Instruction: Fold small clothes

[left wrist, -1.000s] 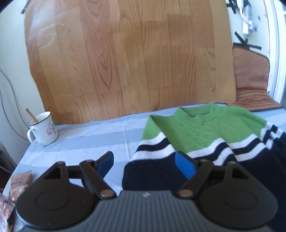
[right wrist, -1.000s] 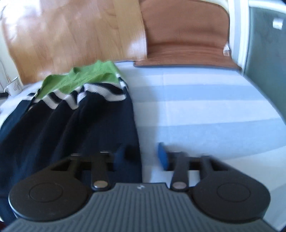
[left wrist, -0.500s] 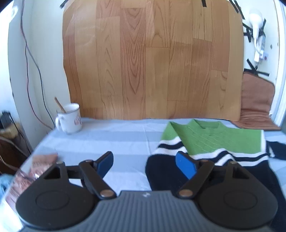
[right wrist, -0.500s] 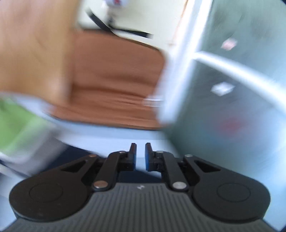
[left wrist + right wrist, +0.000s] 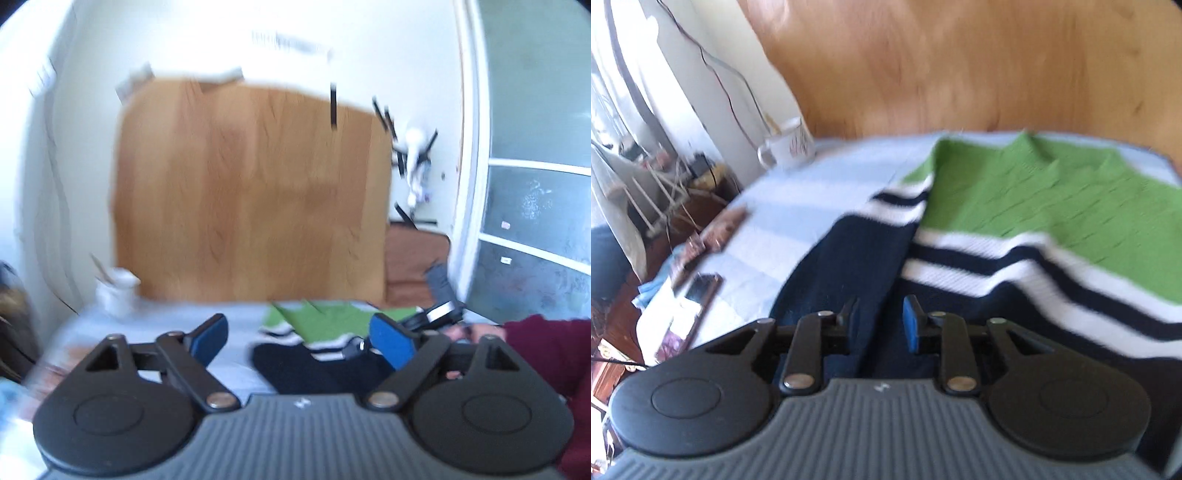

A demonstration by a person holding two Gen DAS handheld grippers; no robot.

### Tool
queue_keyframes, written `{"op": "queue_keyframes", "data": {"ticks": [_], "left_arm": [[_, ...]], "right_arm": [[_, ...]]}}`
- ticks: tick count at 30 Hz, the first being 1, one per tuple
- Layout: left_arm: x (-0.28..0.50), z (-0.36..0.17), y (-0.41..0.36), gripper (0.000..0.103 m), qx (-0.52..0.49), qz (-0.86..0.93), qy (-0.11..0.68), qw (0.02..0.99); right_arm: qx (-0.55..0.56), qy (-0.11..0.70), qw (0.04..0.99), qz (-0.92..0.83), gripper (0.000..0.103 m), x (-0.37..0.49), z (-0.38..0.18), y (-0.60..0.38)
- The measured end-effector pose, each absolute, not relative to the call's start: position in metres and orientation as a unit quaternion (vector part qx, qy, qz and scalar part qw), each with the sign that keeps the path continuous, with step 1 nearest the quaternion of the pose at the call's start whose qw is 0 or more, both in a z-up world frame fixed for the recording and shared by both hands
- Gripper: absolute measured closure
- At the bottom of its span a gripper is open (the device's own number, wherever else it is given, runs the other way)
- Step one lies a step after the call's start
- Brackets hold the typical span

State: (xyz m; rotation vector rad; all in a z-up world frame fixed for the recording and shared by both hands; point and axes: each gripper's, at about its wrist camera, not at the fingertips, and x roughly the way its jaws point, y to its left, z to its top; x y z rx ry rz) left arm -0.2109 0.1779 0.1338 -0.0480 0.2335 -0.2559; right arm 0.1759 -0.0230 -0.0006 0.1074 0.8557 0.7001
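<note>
A small knit sweater (image 5: pixel 1027 221), green at the top with white and navy stripes and a navy body, lies on the blue striped cloth (image 5: pixel 798 199). Its navy left sleeve (image 5: pixel 846 273) lies folded along the body. My right gripper (image 5: pixel 881 321) hangs low over the navy part, jaws partly apart with the sleeve's edge between them. My left gripper (image 5: pixel 299 338) is wide open and empty, raised well back from the sweater (image 5: pixel 317 325). The right gripper's body and a hand in a maroon sleeve (image 5: pixel 546 350) show at the right of the left wrist view.
A white mug (image 5: pixel 788 147) stands at the back left; it also shows in the left wrist view (image 5: pixel 116 291). Snack packets (image 5: pixel 709 236) and a phone-like object (image 5: pixel 701 286) lie along the left edge. A wood-pattern board (image 5: pixel 251 199) and a brown cushion (image 5: pixel 413 258) stand behind.
The right gripper swung from the right side, shut, across to the sweater's left sleeve and opened partway. The left gripper drew back and tilted up, still open.
</note>
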Motion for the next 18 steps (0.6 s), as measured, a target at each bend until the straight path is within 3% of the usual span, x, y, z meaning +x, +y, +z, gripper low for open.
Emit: {"op": "queue_keyframes", "data": {"ticks": [4, 5, 6, 12, 15, 17, 18], "left_arm": [[-0.268, 0.129, 0.202, 0.014, -0.022, -0.089, 0.09, 0.992], [-0.273, 0.125, 0.208, 0.014, -0.028, -0.085, 0.088, 0.992], [-0.275, 0.12, 0.213, 0.014, -0.037, -0.087, 0.087, 0.992], [-0.24, 0.083, 0.231, 0.016, -0.104, -0.117, 0.108, 0.982], [-0.225, 0.068, 0.241, 0.016, -0.148, -0.128, 0.124, 0.973], [-0.214, 0.057, 0.245, 0.016, -0.18, -0.127, 0.139, 0.966], [-0.209, 0.052, 0.247, 0.016, -0.195, -0.124, 0.147, 0.962]], "right_arm": [[0.069, 0.451, 0.82, 0.345, 0.075, 0.177, -0.025, -0.019], [0.067, 0.449, 0.816, 0.358, 0.082, 0.176, -0.025, -0.01], [0.058, 0.45, 0.811, 0.369, 0.097, 0.166, -0.014, -0.015], [0.032, 0.395, 0.826, 0.401, 0.097, 0.201, 0.053, 0.069], [0.053, 0.387, 0.82, 0.419, 0.096, 0.234, 0.076, 0.13], [0.075, 0.401, 0.812, 0.417, 0.087, 0.26, 0.073, 0.17], [0.071, 0.411, 0.805, 0.421, 0.073, 0.272, 0.066, 0.186]]}}
